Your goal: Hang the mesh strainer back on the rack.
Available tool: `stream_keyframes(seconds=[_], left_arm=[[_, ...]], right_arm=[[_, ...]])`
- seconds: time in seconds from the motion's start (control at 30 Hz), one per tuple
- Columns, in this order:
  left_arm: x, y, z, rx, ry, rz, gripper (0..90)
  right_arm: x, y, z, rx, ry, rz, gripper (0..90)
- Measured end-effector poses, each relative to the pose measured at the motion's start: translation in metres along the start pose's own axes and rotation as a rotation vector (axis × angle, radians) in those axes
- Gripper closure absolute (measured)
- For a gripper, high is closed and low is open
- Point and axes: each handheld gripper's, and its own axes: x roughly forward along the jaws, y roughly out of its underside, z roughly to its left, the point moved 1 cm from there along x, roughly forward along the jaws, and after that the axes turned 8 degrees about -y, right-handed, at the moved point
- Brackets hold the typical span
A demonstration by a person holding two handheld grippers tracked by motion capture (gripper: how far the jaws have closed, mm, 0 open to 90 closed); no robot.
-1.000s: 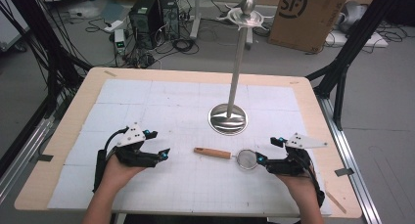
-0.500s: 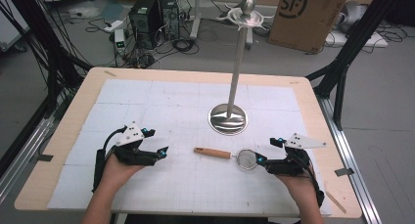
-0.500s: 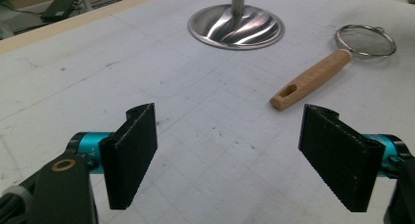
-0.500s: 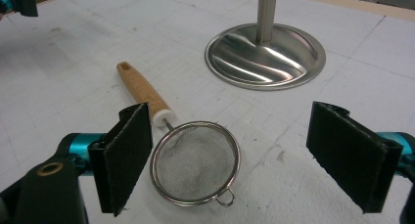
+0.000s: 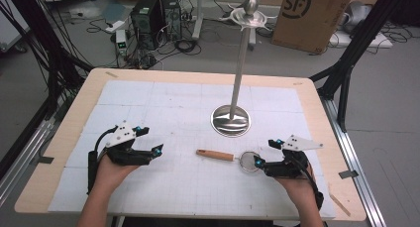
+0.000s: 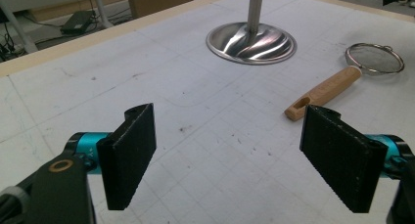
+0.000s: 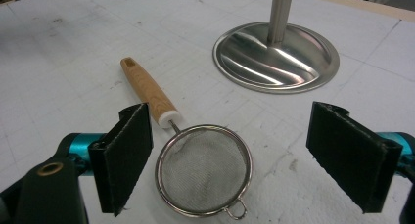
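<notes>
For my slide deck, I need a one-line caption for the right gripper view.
Open right hand-held gripper poised over a mesh strainer beside the steel stand base.

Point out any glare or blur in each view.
High view: soft and grainy, no harsh shadows. Left gripper view: bright streaks glare on the round polished steel stand base. Right gripper view: wooden-handled wire mesh strainer sharp, black jaws slightly soft.
</notes>
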Motion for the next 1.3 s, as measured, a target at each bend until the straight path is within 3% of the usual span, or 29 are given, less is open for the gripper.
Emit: stream_keyframes(seconds=[0.27, 0.63, 0.83, 0.97, 1.3], left_arm=[[-0.003, -0.001, 0.001, -0.006, 0.005, -0.009, 21.7], [-0.002, 0.000, 0.001, -0.006, 0.012, -0.003, 21.7], [-0.002, 0.000, 0.000, -0.005, 0.015, 0.000, 21.7], [-0.002, 0.000, -0.001, -0.005, 0.019, -0.003, 21.8], [-0.003, 0.000, 0.000, -0.013, 0.020, -0.003, 21.9]], right_arm=[[0.008, -0.004, 0.004, -0.022, -0.005, 0.011, 16.1], [0.034, -0.015, 0.010, -0.080, -0.058, 0.101, 19.9], [0.045, -0.023, 0.012, -0.099, -0.064, 0.151, 20.6], [0.054, -0.030, 0.015, -0.137, -0.061, 0.195, 22.8], [0.070, -0.033, 0.019, -0.139, -0.096, 0.248, 30.5]])
